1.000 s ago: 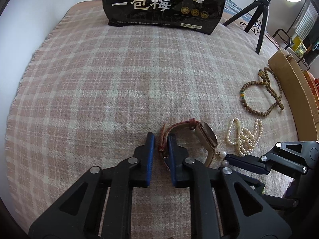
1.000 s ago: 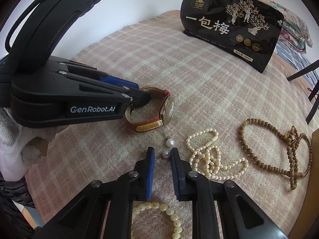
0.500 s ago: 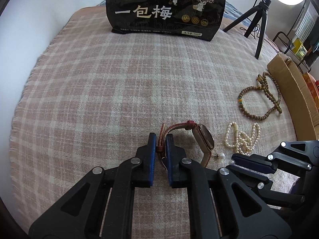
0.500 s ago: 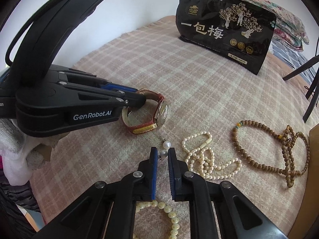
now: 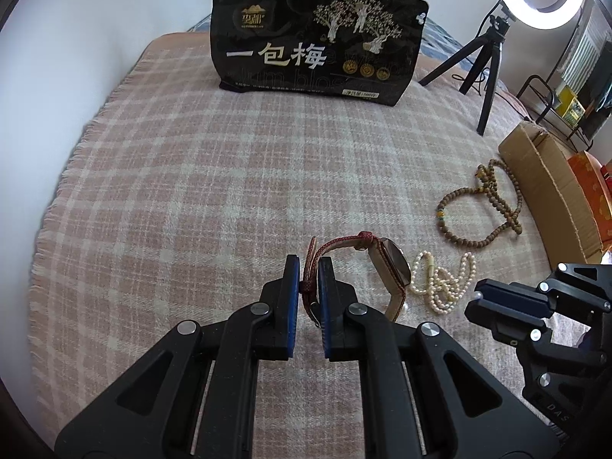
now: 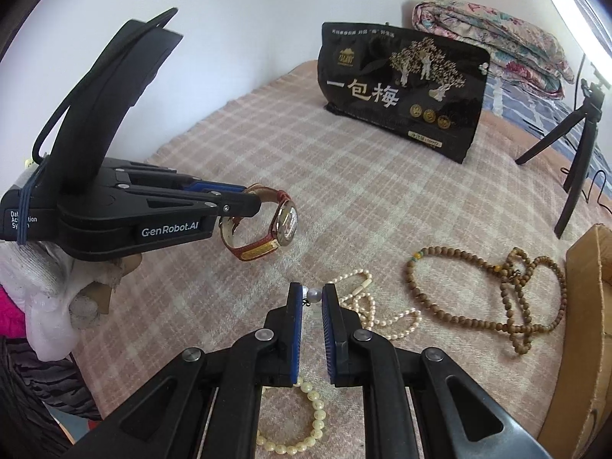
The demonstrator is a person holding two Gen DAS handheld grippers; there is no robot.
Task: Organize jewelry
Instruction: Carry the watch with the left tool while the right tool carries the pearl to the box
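Right wrist view puts the pearl earring (image 6: 314, 295) right between the tips of the right claw (image 6: 310, 298), whose jaws are closed on it, lifted just clear of the plaid blanket (image 6: 344, 199) on the bed. Further left, the left claw (image 6: 244, 204) pinches the red strap of the watch (image 6: 281, 225), and the watch hangs off the blanket with its dial turned toward the right claw.

In the left wrist view the left claw (image 5: 309, 271) has the strap edge-on between its pads, the watch (image 5: 390, 267) trailing to the right of the tips.

What matters for the next move, as I judge it, is the cardboard box (image 6: 585, 306): it lies to the right of both claws, at the bed's edge, and the right claw is the nearer one. Between it and the box lie the pearl necklace (image 6: 367, 306) and the wooden bead strand (image 6: 478, 298), stretched across the direct path, so the earring would have to travel over them. A pearl bracelet (image 6: 306, 420) lies under the right claw.
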